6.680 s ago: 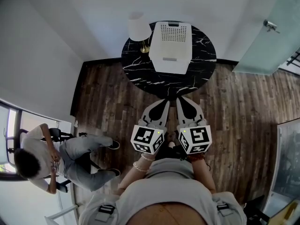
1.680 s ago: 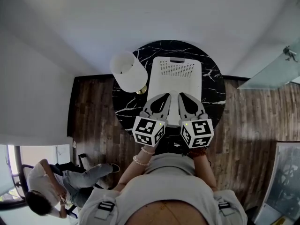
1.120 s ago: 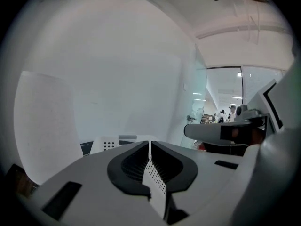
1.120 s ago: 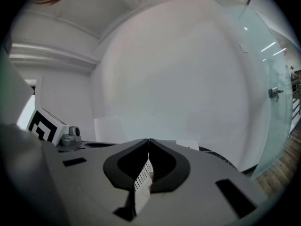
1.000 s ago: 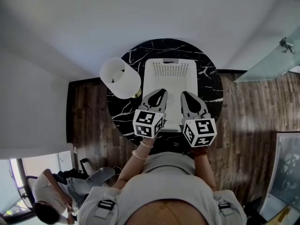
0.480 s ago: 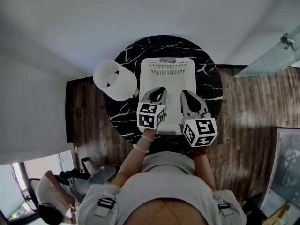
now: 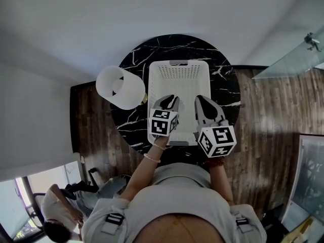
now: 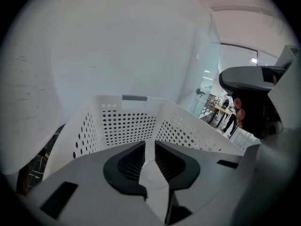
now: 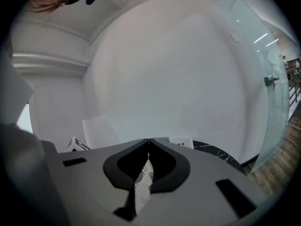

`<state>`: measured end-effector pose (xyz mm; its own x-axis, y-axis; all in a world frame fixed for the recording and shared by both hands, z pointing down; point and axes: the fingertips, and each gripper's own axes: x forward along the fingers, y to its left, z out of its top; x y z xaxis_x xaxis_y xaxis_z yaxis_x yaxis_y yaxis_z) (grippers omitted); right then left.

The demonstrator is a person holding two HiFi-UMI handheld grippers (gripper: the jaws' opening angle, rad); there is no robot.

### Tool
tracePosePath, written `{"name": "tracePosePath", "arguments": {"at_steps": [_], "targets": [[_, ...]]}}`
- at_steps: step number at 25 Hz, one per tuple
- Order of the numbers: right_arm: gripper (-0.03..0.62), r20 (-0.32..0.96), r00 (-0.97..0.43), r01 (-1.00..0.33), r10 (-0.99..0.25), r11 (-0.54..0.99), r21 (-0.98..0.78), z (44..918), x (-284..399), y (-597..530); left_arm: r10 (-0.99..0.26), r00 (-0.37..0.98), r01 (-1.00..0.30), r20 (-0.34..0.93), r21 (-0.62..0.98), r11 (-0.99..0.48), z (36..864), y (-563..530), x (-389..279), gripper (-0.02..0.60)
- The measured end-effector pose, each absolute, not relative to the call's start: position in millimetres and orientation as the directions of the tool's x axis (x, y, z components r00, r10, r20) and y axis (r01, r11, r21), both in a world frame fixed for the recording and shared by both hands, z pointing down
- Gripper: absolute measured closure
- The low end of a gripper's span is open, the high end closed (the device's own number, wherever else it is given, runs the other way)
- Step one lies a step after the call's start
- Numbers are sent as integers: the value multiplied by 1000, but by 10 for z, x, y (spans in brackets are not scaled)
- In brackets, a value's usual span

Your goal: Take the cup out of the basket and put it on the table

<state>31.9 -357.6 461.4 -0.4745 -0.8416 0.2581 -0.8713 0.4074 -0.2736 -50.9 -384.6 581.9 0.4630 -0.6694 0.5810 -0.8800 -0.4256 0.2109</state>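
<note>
A white perforated basket (image 7: 177, 66) stands on the round black marble table (image 7: 135, 59). No cup shows in any view; the grippers cover the basket's near half. My left gripper (image 7: 171, 97) hangs over the basket's near left part. In the left gripper view it (image 8: 149, 143) points into the basket (image 8: 127, 124), jaws a narrow gap apart with nothing between them. My right gripper (image 7: 199, 98) hovers over the near right part. In its own view its (image 9: 148, 140) tips touch, holding nothing.
A lamp with a white shade (image 7: 119, 87) stands on the table's left edge, close to the basket. A glass door (image 7: 298, 52) is at the right. Wood floor surrounds the table, and a person (image 7: 55, 219) sits at the lower left.
The view has closed in on the table and basket. Both grippers have come forward over the basket, the left one further in. The seated person has slid to the picture's corner.
</note>
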Motion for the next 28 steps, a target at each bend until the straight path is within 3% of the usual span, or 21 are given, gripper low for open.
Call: {"name": "tracePosePath", "arguments": {"at_steps": [5, 28], "targets": [[582, 264, -481, -867, -836, 410, -282, 4651, 323, -3600, -645, 446, -887, 621, 213, -409, 5984, -3841, -508, 498], [582, 281, -482, -861, -830, 389, -328, 4757, 429, -3689, -480, 418, -895, 771, 262, -360, 6597, -3757, -499, 486]]}}
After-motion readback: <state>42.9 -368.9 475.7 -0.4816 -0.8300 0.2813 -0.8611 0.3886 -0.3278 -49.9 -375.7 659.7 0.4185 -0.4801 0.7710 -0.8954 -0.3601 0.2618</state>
